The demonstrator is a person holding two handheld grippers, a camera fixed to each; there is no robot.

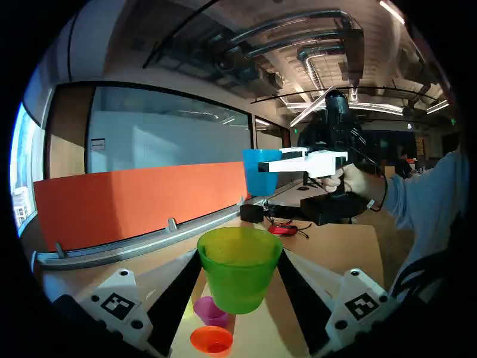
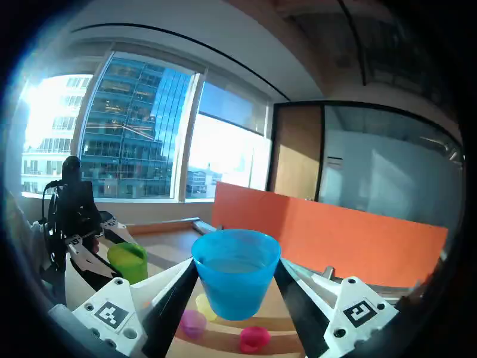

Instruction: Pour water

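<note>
Left gripper clamps an upright translucent green plastic cup above a wooden desk. Right gripper clasps an upright blue plastic cup, seemingly holding water, well apart.

Two grippers: left gripper, right gripper. Two large cups: green cup, blue cup. Small cups: two in the left gripper view, purple cup and orange cup; three in the right gripper view, including yellow cup and pink cup.
</note>
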